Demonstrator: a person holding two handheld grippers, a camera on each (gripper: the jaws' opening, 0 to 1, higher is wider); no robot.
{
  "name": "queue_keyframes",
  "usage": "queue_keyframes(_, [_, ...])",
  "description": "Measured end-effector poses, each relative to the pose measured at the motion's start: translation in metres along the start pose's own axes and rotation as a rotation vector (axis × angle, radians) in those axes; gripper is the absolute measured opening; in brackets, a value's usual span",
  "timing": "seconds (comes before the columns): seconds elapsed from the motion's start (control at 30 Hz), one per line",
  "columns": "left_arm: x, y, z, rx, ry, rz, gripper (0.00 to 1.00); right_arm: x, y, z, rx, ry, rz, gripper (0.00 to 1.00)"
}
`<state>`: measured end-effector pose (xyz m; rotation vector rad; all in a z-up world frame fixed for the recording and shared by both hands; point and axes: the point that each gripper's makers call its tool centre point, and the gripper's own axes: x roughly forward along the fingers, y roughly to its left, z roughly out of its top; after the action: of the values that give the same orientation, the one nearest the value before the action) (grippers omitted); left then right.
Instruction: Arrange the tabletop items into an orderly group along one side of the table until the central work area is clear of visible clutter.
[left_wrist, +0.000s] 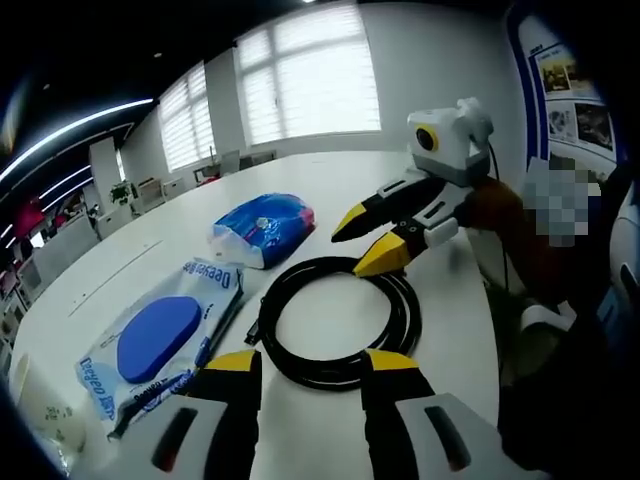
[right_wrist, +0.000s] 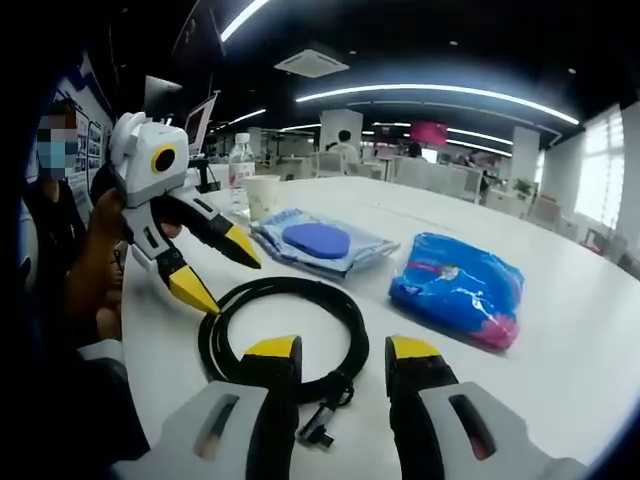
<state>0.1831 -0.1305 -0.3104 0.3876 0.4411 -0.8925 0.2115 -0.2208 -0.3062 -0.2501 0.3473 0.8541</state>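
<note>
Left gripper view: the left gripper (left_wrist: 308, 362) stands with its yellow-tipped jaws spread and empty just short of a coiled black cable (left_wrist: 340, 320) on the white table (left_wrist: 320, 180), with a flat wet-wipes pack (left_wrist: 160, 340) touching the coil's left edge, a blue plastic packet (left_wrist: 265, 228) beyond it, and the right gripper (left_wrist: 372, 240) entering from the right, jaws parted over the coil's far rim. Right gripper view: the right gripper (right_wrist: 343, 348) is likewise open and holding nothing over the cable's near edge, the left gripper parted at the coil's left, the wipes pack behind the coil, the blue packet to its right, and a paper cup (right_wrist: 262, 194) and water bottle (right_wrist: 240, 160) farther back.
</note>
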Motion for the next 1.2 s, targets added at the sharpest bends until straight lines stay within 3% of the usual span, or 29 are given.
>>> queue_keyframes(0.4, [0.0054,-0.0016,-0.0013,-0.009,-0.015,-0.023,0.31,0.0064,0.0024,-0.0093,0.011,0.02,0.022,0.21])
queue_keyframes(0.73, [0.0063,-0.0036,-0.0011,0.015,-0.027,-0.031,0.24,0.0069,-0.0027,-0.0084,-0.031,0.025,-0.02,0.1])
queue_keyframes(0.77, [0.006,-0.0035,-0.0017,0.015,-0.026,-0.031,0.2,0.0065,-0.0037,-0.0082,-0.045,0.027,-0.027,0.08])
queue_keyframes(0.8, [0.0053,-0.0043,-0.0015,0.02,-0.031,-0.04,0.0,0.0063,-0.0037,-0.0069,-0.06,0.023,-0.025,0.07])
queue_keyframes(0.83, [0.0064,-0.0028,0.0014,0.061,-0.06,-0.042,0.01,0.0071,0.0002,-0.007,-0.061,0.024,-0.001,0.05])
queue_keyframes(0.9, [0.0087,-0.0049,-0.0006,0.013,-0.061,-0.058,0.0,0.0082,0.0019,-0.006,-0.057,0.015,0.003,0.04])
queue_keyframes(1.2, [0.0044,0.004,0.001,0.06,-0.025,-0.007,0.02,0.0076,0.0014,-0.0056,-0.081,0.017,-0.013,0.04])
